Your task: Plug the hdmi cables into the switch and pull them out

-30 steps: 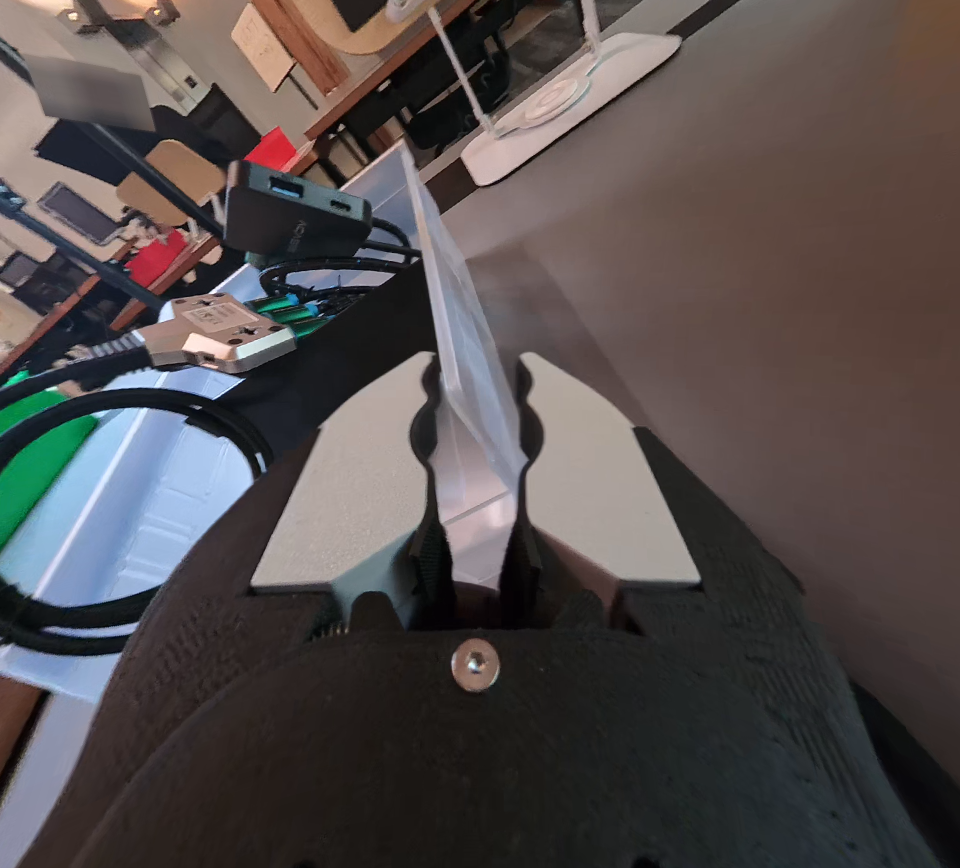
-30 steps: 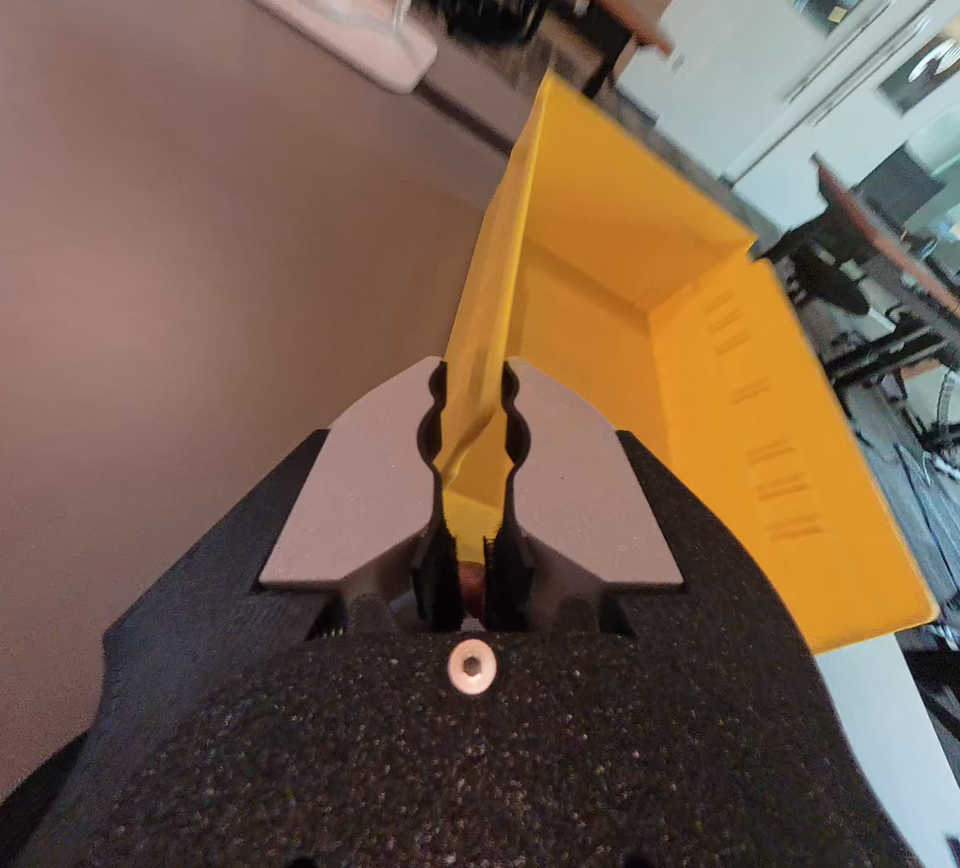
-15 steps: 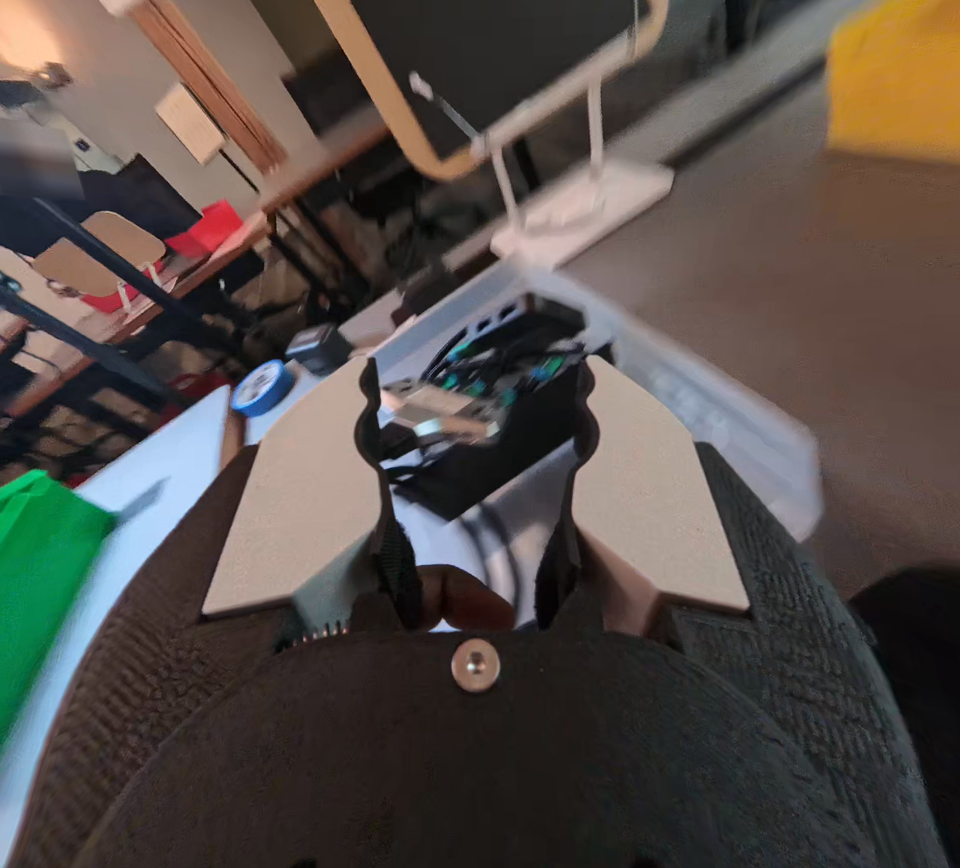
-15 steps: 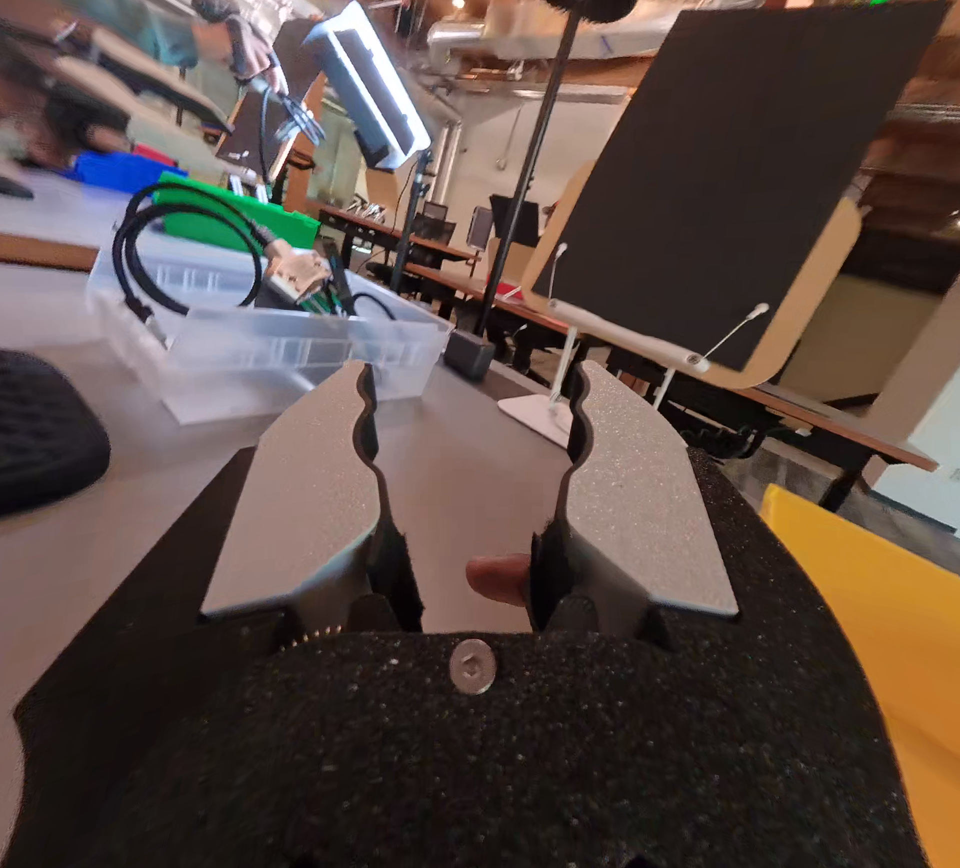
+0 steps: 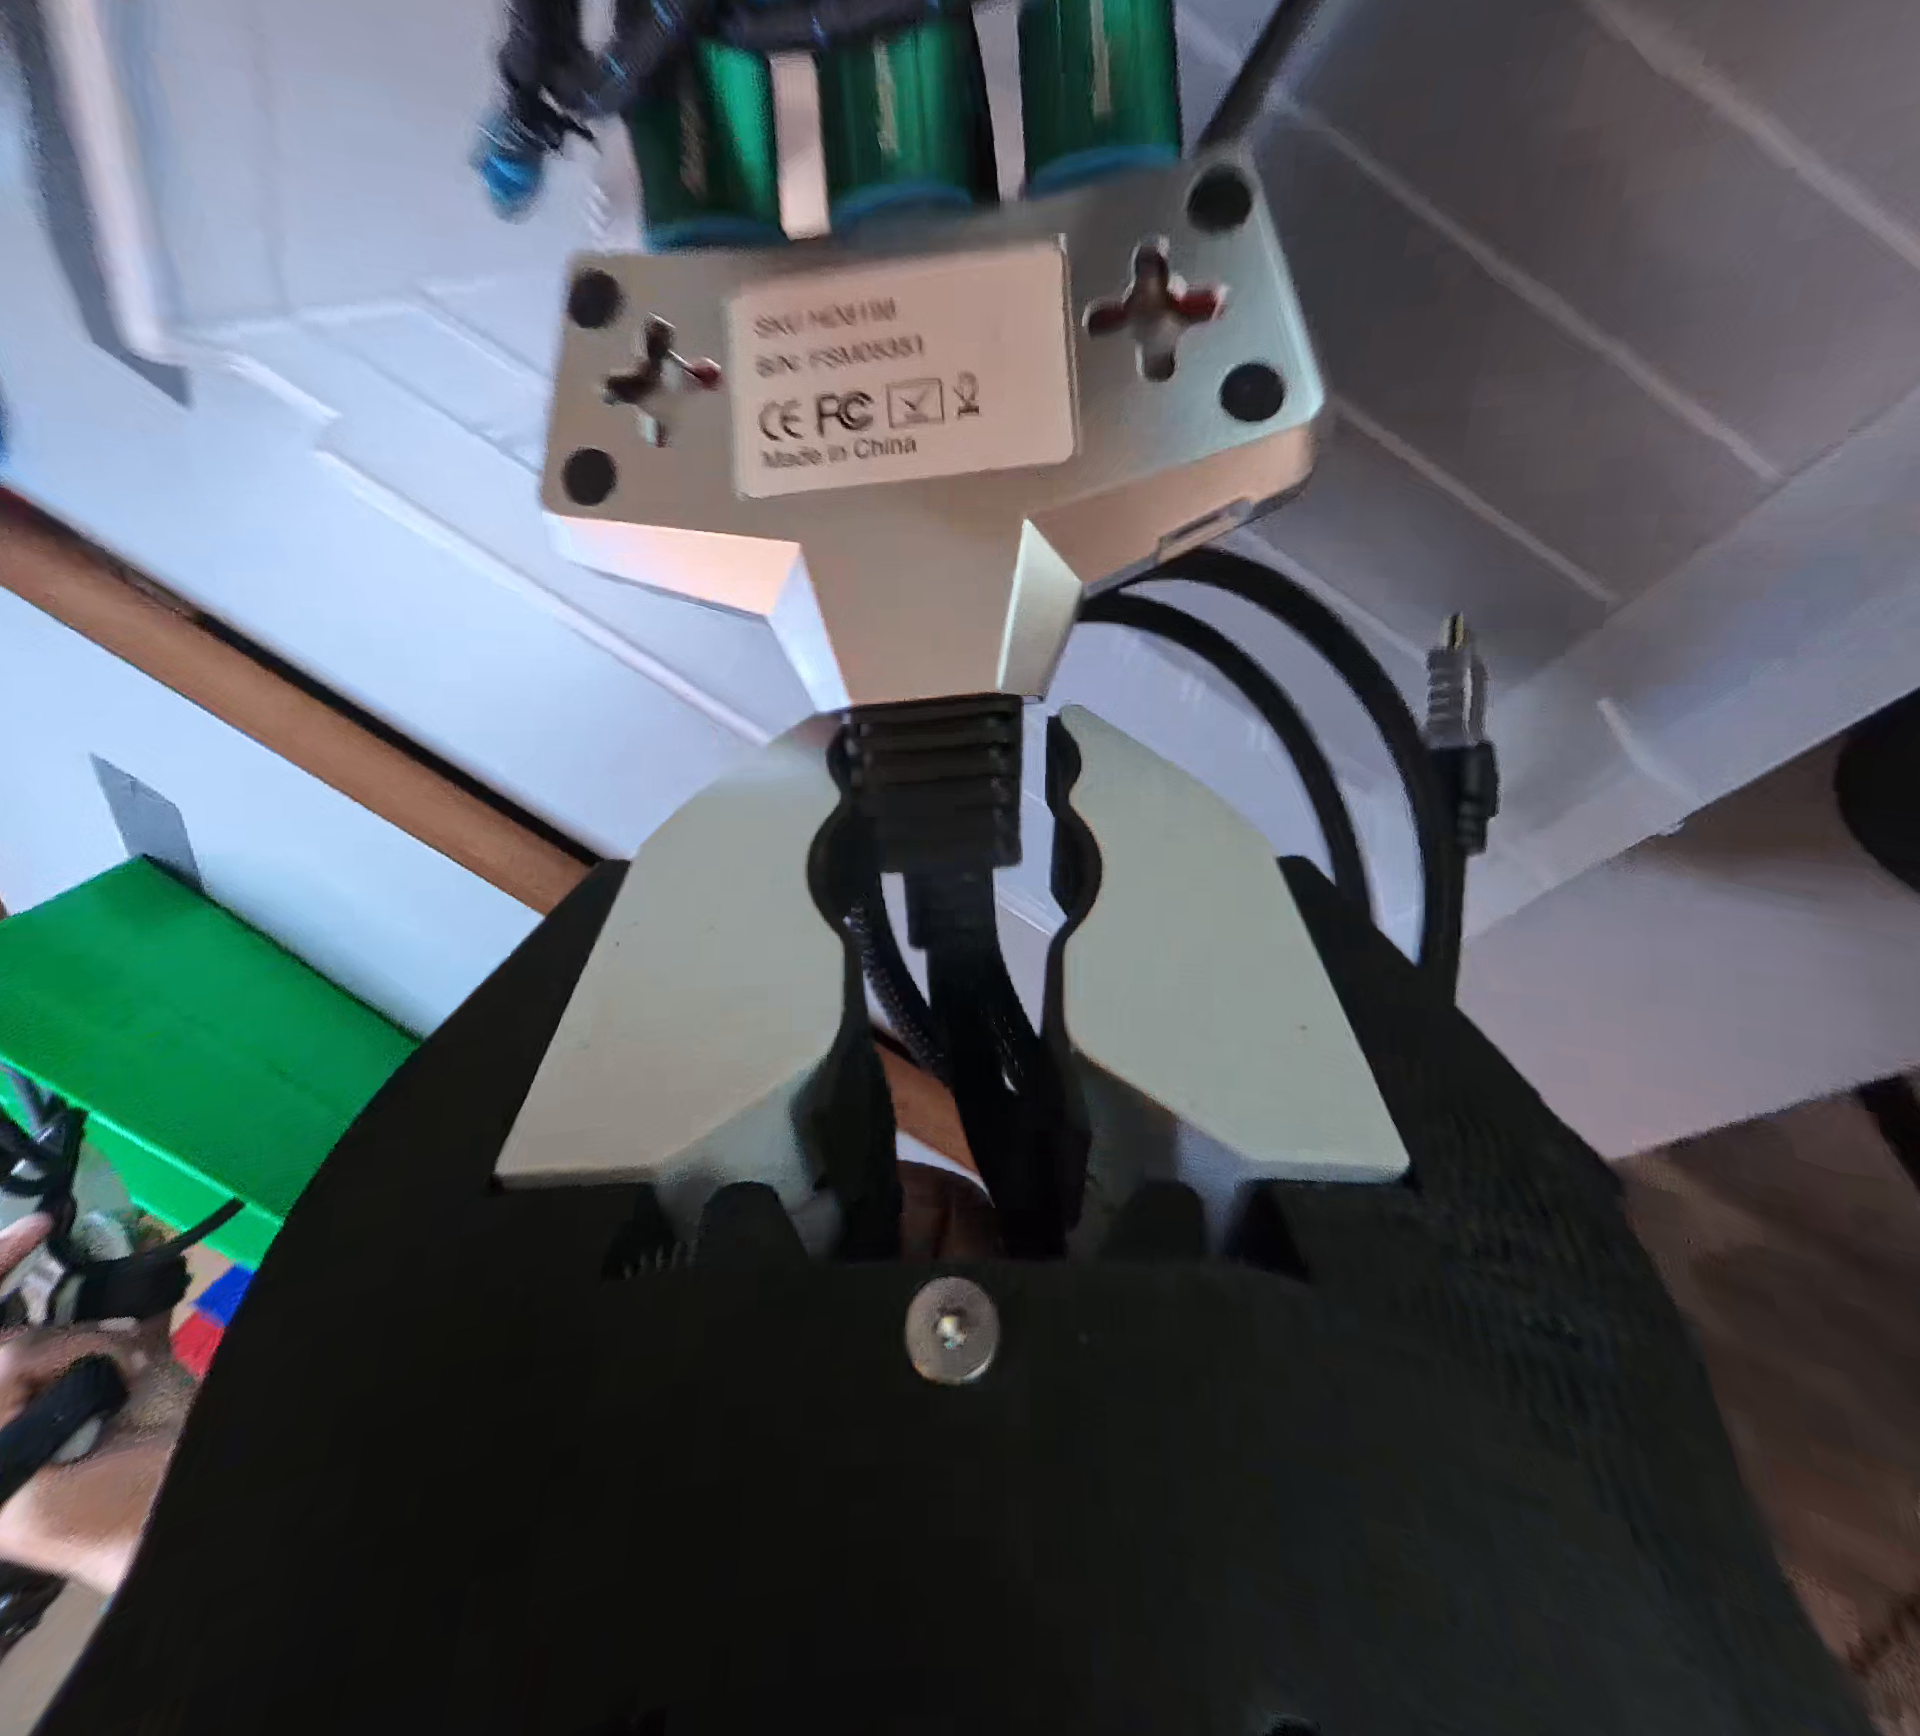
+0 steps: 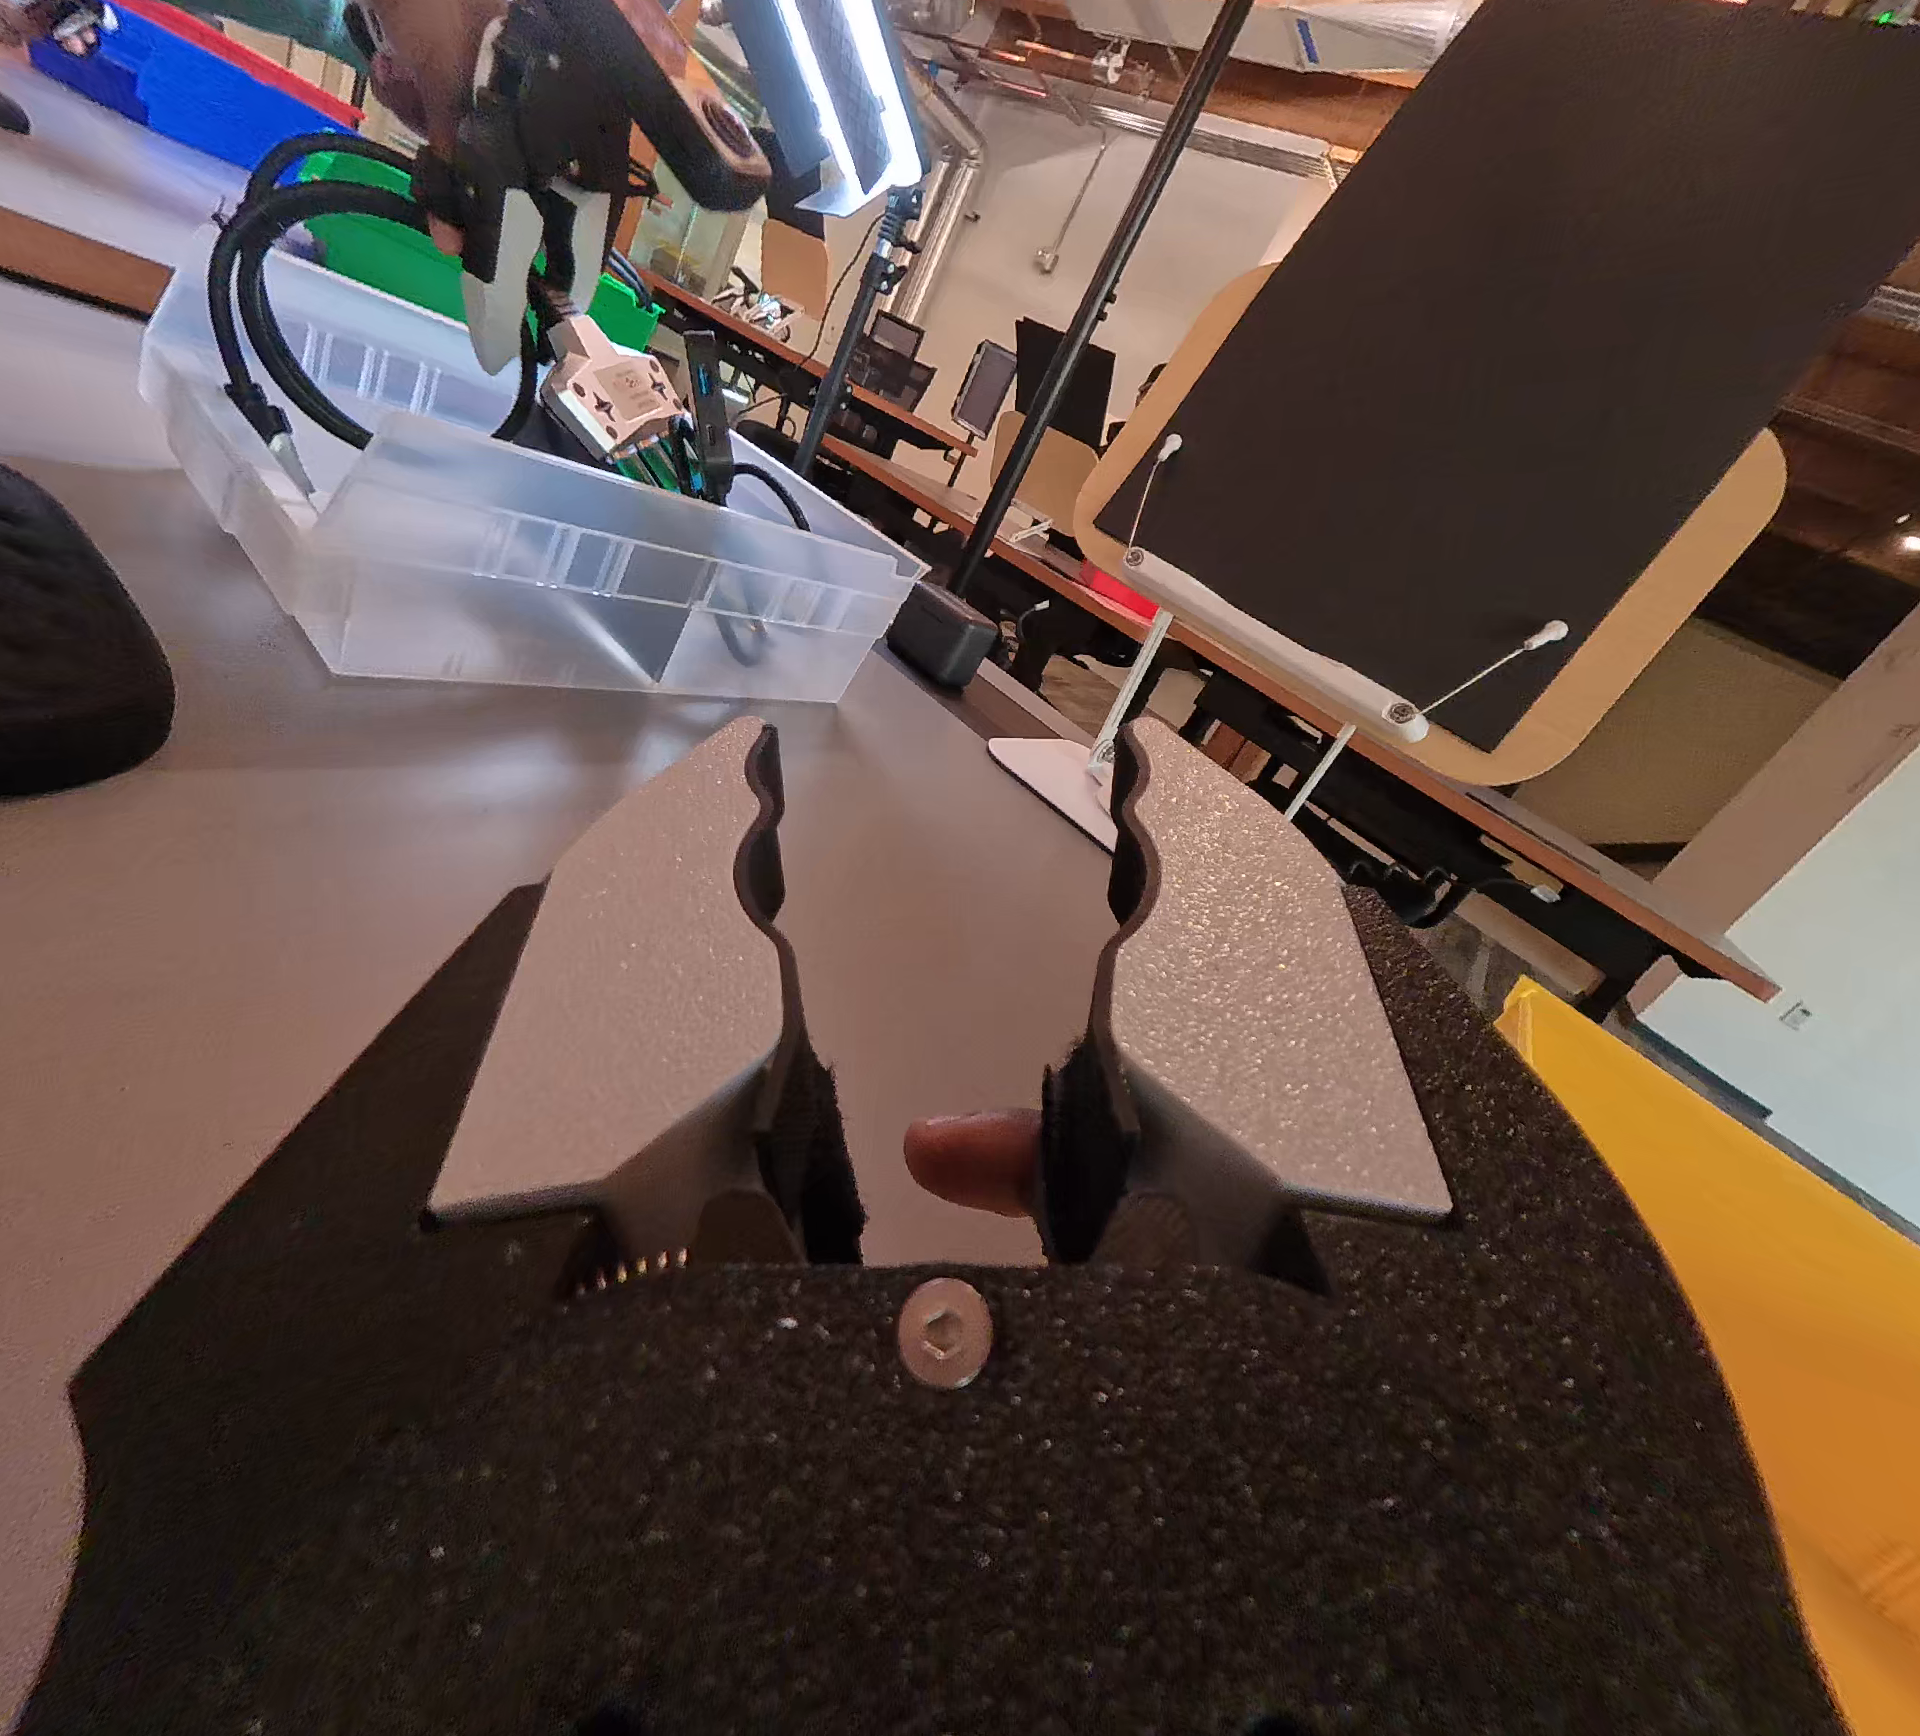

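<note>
The left gripper (image 5: 940, 751) pinches the black cable end (image 5: 935, 777) of the silver switch (image 5: 925, 398) over the clear box (image 6: 582, 574). The right gripper (image 6: 940, 813) is wide open and holds nothing.

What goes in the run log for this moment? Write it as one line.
left gripper: fingers around switch cable stub, over clear bin | right gripper: open, empty | green plugs: inserted

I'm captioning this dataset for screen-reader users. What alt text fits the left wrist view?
The left gripper jaws close around the black ribbed cable collar at the narrow end of a silver metal HDMI switch, underside up. Three green-shelled plugs sit in its far edge, above a clear plastic bin.
</note>
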Available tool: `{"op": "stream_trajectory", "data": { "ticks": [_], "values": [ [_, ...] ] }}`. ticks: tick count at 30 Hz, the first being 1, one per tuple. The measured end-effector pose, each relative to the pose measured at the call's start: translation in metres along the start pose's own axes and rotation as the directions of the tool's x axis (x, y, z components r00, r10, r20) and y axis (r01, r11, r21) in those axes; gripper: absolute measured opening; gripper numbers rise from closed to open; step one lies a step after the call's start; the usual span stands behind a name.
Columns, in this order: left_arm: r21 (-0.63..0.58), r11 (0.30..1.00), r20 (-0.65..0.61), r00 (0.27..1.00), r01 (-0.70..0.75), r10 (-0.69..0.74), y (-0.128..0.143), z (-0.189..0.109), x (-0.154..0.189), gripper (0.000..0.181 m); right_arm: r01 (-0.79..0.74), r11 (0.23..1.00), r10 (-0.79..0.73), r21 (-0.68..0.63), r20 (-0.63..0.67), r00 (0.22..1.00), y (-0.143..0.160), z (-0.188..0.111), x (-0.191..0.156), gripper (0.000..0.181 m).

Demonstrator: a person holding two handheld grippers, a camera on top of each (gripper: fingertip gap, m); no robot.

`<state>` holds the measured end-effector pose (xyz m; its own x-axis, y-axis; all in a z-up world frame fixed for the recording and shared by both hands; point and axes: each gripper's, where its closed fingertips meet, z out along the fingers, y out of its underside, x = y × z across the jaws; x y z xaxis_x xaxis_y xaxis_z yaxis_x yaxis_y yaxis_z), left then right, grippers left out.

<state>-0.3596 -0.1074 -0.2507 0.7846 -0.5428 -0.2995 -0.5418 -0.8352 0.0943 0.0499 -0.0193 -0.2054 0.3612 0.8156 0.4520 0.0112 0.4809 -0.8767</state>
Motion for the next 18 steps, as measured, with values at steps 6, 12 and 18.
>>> {"op": "stream_trajectory", "data": {
  "ticks": [6, 12, 18],
  "values": [
    [0.002, 1.000, 0.085, 0.996, -0.009, 0.009, 0.003, -0.005, -0.008, 0.021, 0.047, 0.999, -0.047, -0.027, 0.010, 0.999, 0.005, 0.002, -0.003, 0.059],
    [0.062, 0.998, 0.145, 0.989, 0.014, -0.023, 0.013, -0.034, -0.009, 0.021, 0.057, 0.998, -0.057, -0.035, 0.000, 0.998, 0.007, 0.002, -0.001, 0.057],
    [-0.006, 0.999, 0.183, 0.983, -0.035, 0.036, 0.029, -0.069, -0.008, 0.020, 0.080, 0.996, -0.080, -0.042, -0.010, 0.997, 0.007, 0.001, 0.000, 0.056]
  ]
}}
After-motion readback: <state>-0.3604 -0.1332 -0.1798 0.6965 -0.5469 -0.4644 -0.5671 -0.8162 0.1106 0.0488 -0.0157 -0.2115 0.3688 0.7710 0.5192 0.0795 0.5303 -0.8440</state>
